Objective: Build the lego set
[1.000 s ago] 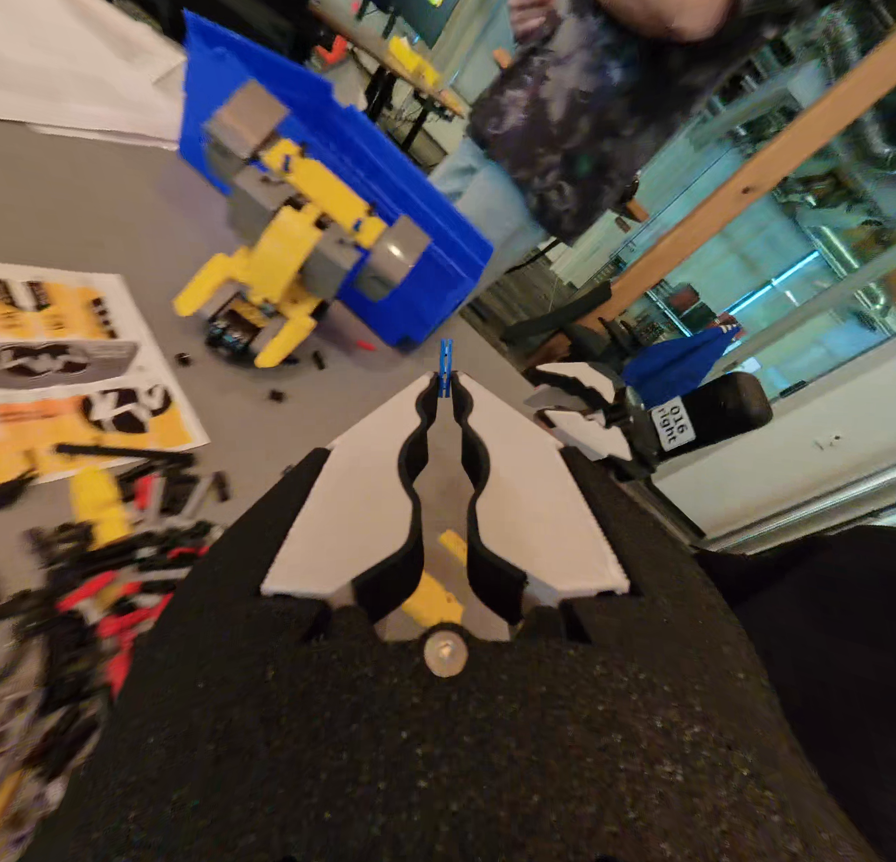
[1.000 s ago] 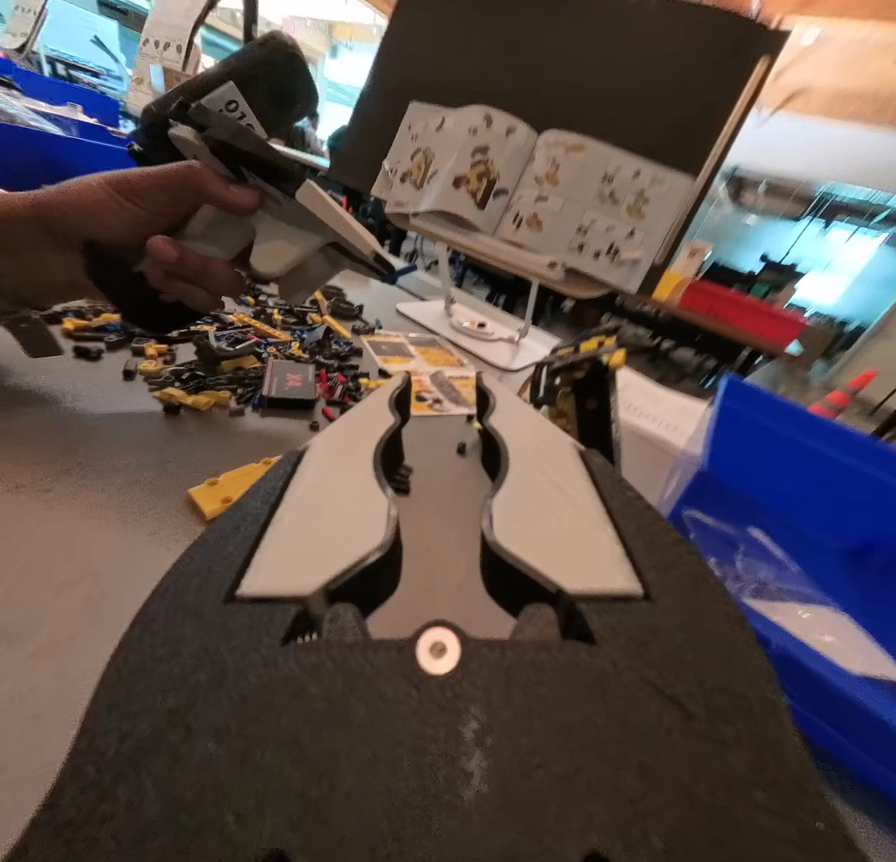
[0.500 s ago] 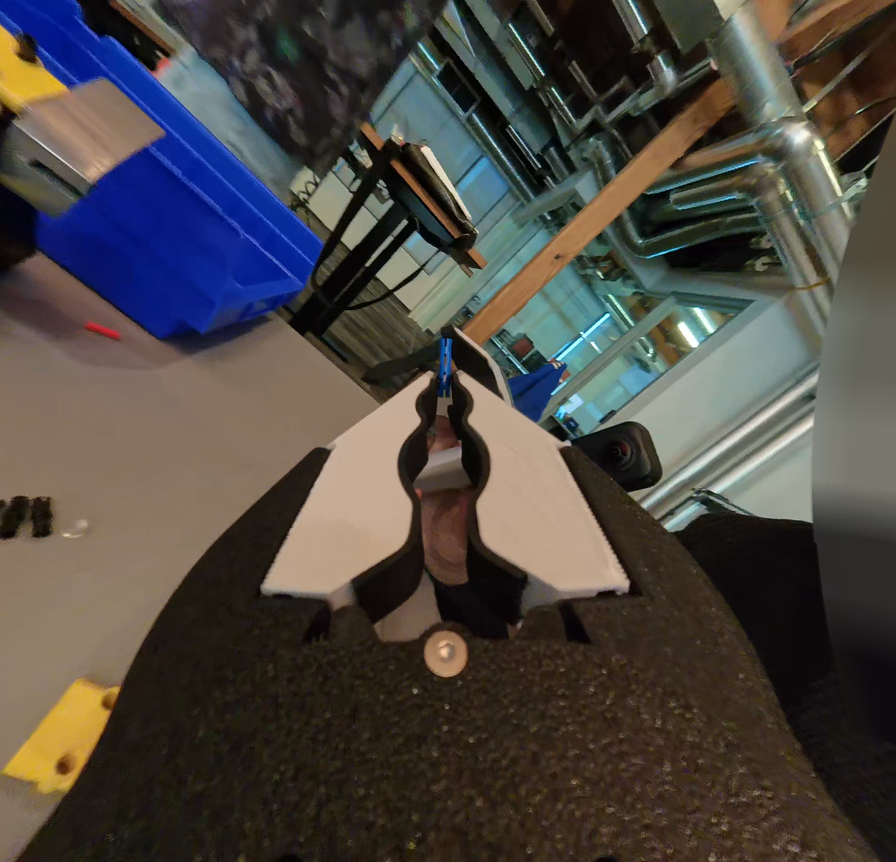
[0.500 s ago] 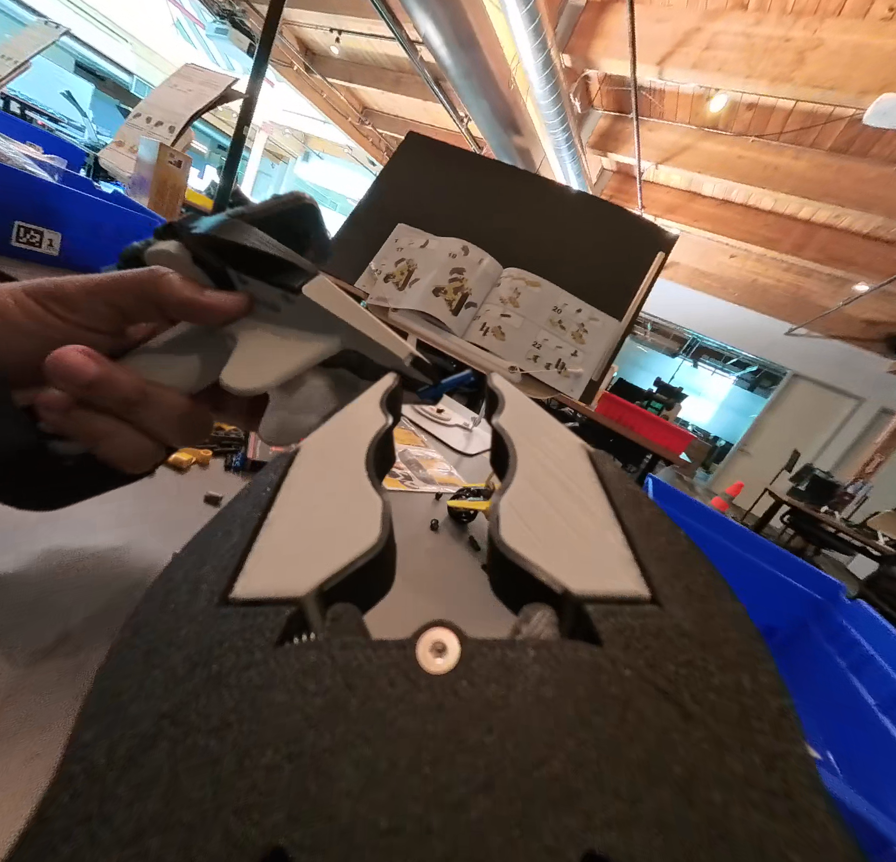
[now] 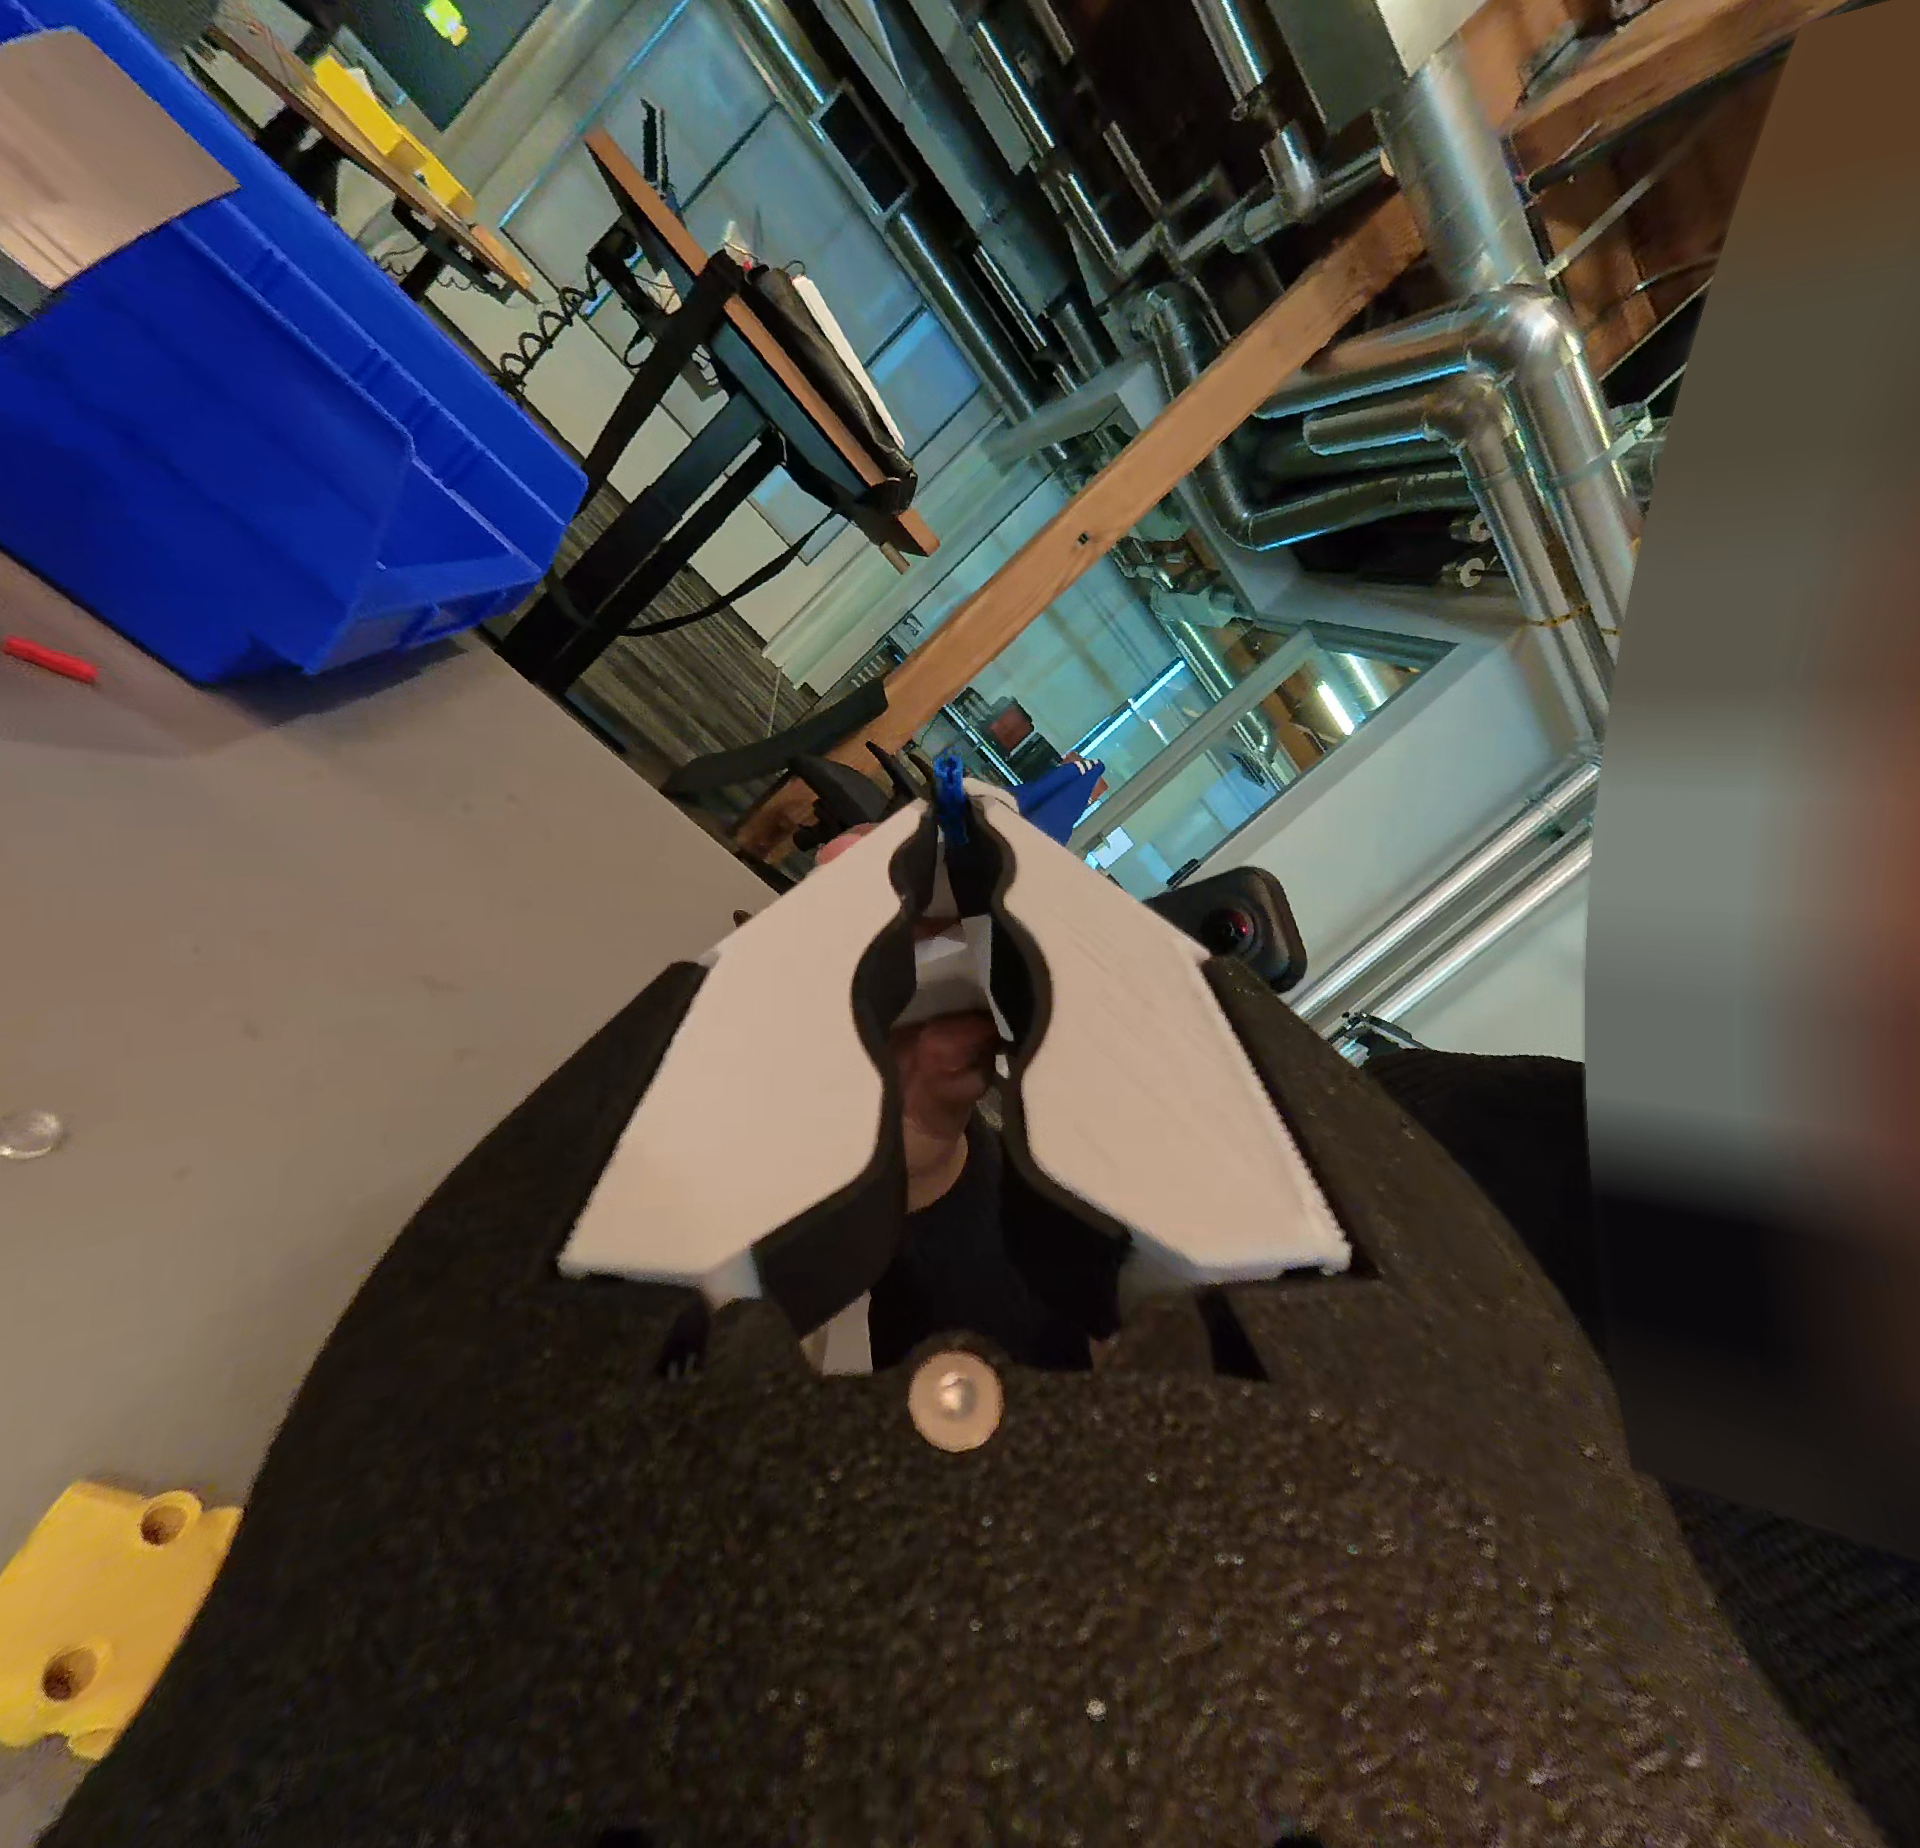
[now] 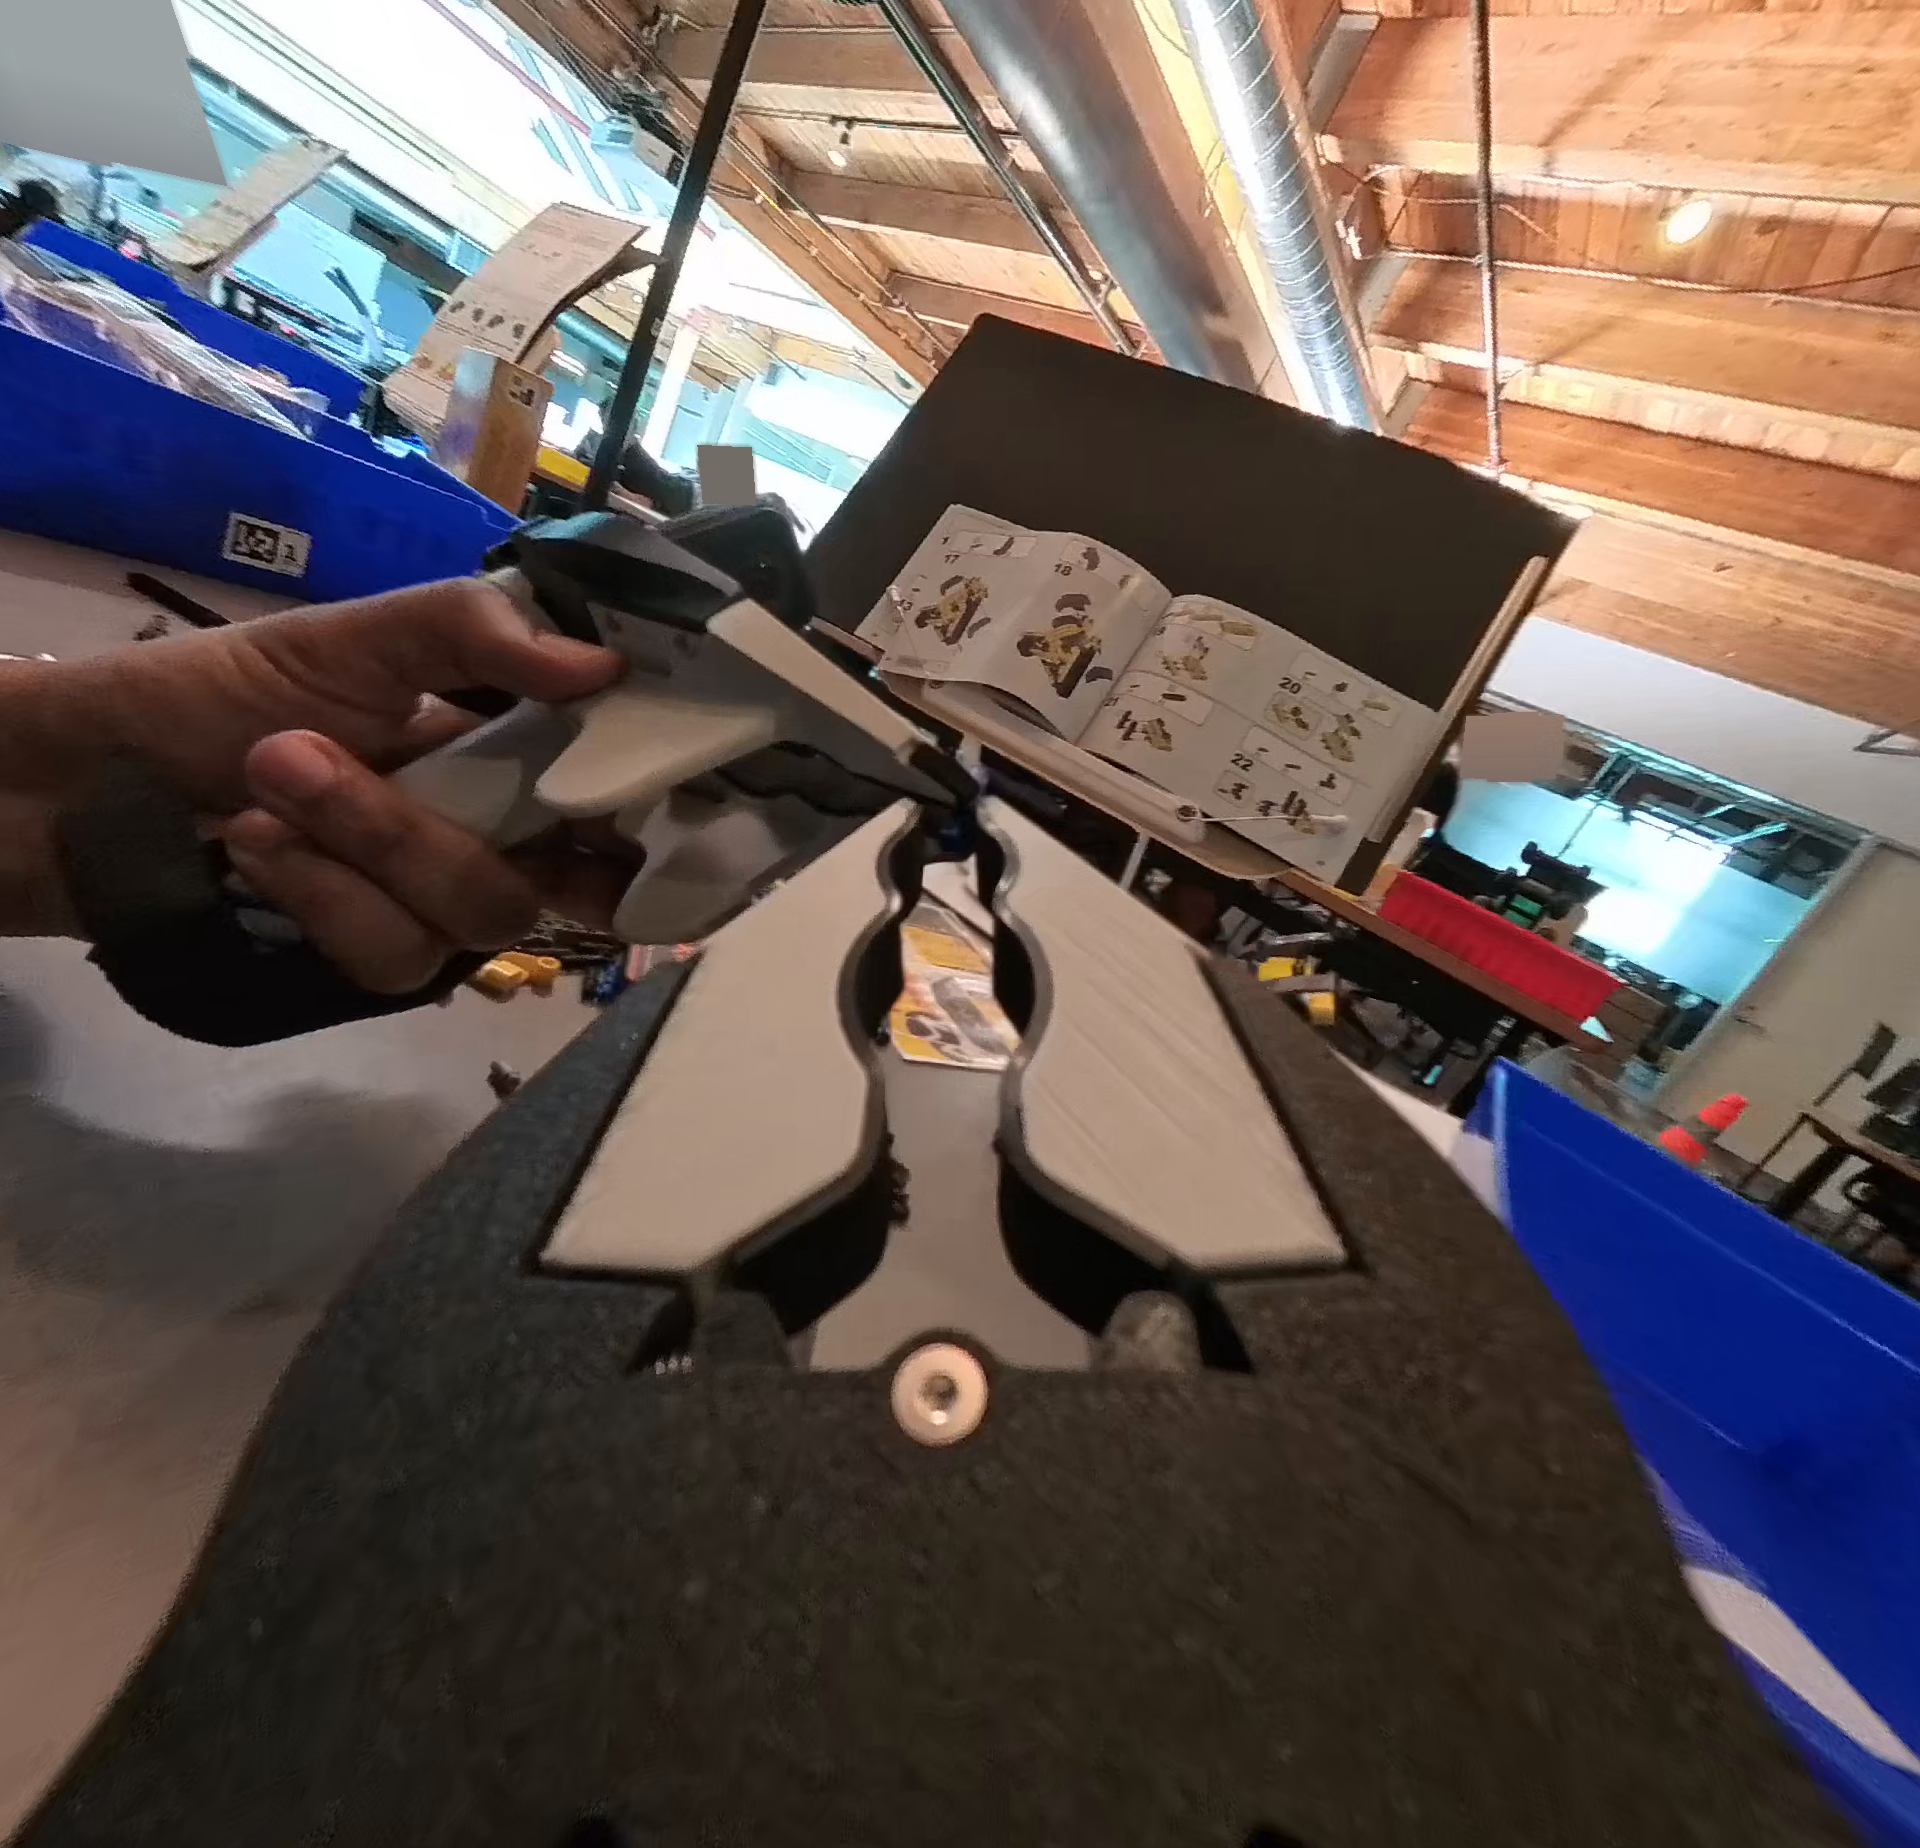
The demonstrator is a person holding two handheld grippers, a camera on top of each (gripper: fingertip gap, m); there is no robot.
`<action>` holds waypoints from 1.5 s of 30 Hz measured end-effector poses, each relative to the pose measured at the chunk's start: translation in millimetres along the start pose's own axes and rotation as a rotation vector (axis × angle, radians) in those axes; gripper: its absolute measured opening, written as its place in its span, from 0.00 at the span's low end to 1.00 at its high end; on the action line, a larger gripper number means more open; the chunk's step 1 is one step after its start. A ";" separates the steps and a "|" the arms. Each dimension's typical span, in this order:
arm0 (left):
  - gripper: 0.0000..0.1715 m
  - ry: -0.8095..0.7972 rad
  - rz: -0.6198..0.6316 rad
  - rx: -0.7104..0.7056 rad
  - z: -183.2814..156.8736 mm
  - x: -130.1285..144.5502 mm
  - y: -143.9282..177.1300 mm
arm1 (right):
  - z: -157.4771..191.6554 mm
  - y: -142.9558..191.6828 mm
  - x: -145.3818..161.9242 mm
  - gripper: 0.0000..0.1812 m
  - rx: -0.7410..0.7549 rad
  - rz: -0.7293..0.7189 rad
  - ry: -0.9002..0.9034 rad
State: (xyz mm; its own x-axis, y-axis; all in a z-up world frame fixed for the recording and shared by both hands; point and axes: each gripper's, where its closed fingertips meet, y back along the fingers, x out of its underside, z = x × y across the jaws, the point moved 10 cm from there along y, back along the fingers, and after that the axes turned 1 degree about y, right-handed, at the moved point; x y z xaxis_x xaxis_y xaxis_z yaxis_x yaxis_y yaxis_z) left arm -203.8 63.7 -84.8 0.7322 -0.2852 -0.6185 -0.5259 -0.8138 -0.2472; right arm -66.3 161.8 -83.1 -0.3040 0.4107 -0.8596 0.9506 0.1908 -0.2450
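Both tools [image 5: 954, 830] [image 6: 954, 830] tip-to-tip, apparently on blue pin [image 5: 948, 782], above table [image 5: 312, 915]

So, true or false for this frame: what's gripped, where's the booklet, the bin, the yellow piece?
1. The left tongs pinch a small blue pin at their tips. True.
2. The instruction booklet lies flat on the table. False: it is propped open on a dark stand.
3. A blue bin sits on the grey table. True.
4. The yellow piece is inside the blue bin. False: it lies on the table, apart from the bin.
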 end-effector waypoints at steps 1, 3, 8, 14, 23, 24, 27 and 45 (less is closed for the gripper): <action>0.03 -0.001 0.002 0.002 0.2 -0.1 0.2 | -0.9 0.2 0.1 0.03 -0.012 -0.001 -0.018; 0.03 -0.009 0.006 0.011 -0.4 0.2 0.2 | -3.8 0.7 0.6 0.02 -0.037 -0.013 -0.065; 0.03 -0.030 -0.048 0.026 -2.4 -4.2 6.8 | -8.2 1.2 0.6 0.02 -0.091 -0.034 -0.165; 0.04 -0.039 0.002 0.006 -0.8 0.1 2.1 | -7.3 -1.1 1.5 0.03 -0.129 -0.020 -0.183; 0.04 -0.020 0.030 0.018 -0.3 2.2 0.0 | -10.3 1.3 2.0 0.03 -0.111 -0.010 -0.167; 0.04 -0.016 0.029 0.019 -0.2 2.0 -0.1 | -10.1 1.4 1.9 0.03 -0.107 -0.010 -0.162; 0.03 0.001 0.030 0.035 -0.2 2.2 -0.3 | -8.3 3.3 0.2 0.03 -0.087 -0.017 -0.116; 0.02 0.115 0.031 0.136 4.1 4.0 -0.5 | 1.3 6.0 -2.4 0.03 -0.001 -0.058 0.059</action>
State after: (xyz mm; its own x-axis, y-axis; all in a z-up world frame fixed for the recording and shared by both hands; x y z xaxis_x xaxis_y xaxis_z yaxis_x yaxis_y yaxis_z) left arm -202.3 65.0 -90.2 0.7556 -0.3714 -0.5396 -0.5966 -0.7303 -0.3327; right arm -59.8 160.8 -83.1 -0.3619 0.4504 -0.8162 0.9312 0.2166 -0.2933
